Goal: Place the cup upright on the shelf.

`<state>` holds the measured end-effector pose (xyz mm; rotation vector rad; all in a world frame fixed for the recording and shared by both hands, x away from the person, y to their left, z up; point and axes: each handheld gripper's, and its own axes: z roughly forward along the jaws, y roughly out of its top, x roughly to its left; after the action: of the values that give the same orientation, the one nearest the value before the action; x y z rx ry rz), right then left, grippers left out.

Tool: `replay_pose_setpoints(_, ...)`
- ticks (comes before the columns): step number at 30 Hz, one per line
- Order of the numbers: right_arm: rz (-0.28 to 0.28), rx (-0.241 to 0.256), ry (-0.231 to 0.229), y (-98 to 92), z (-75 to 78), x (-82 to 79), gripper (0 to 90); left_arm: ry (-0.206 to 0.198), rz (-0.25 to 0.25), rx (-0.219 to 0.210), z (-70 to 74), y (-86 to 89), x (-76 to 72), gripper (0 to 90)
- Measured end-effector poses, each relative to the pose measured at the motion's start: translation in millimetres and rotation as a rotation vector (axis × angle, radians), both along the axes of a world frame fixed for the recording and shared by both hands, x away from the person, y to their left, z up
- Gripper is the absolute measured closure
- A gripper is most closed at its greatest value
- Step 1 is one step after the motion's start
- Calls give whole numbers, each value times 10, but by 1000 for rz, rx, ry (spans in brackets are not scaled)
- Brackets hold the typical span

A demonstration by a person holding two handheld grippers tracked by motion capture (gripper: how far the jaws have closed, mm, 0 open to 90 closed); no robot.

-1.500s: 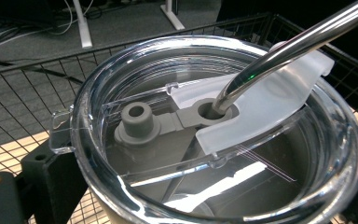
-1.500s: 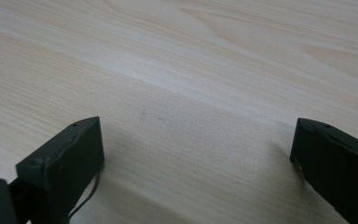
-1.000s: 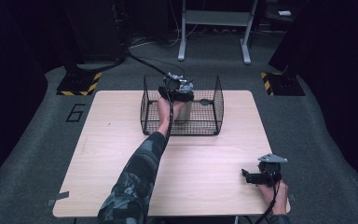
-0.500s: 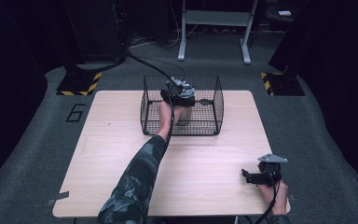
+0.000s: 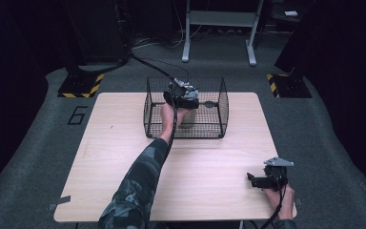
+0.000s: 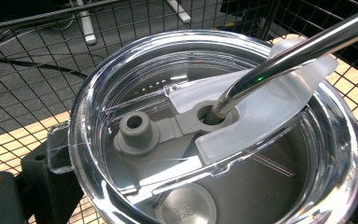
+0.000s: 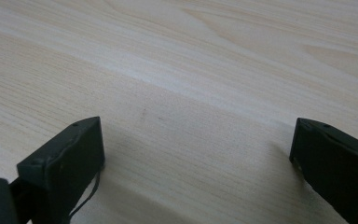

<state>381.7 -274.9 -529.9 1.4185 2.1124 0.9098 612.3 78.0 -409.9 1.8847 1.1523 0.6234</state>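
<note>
Steel tumbler with slick clear lid and straw stands in the basket, left gripper clamping its rigid rim; right gripper rests open, empty.

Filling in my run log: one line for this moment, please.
left gripper: at tumbler in wire basket, grip unclear | straw through lid | right gripper: open, on table

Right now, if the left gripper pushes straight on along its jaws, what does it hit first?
Most likely the tumbler's clear lid, right at the left gripper inside the wire basket. The metal straw crosses above. Contact or a small gap: unclear.
</note>
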Motion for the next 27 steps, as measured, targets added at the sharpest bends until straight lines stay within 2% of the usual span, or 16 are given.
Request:
replay_pose_setpoints(16,0,3,-5,0,-1,0,26,1,-6,-8,4,14,-6,34)
replay_pose_setpoints(18,7,-2,-4,-5,-1,0,26,8,-14,-6,19,20,-11,0)
replay_pose_setpoints(24,6,-1,-4,-5,-1,0,26,34,-34,35,120,67,-109,0)
replay_pose_setpoints(27,6,-1,-4,-5,-1,1,26,48,-47,26,173,93,-159,0)
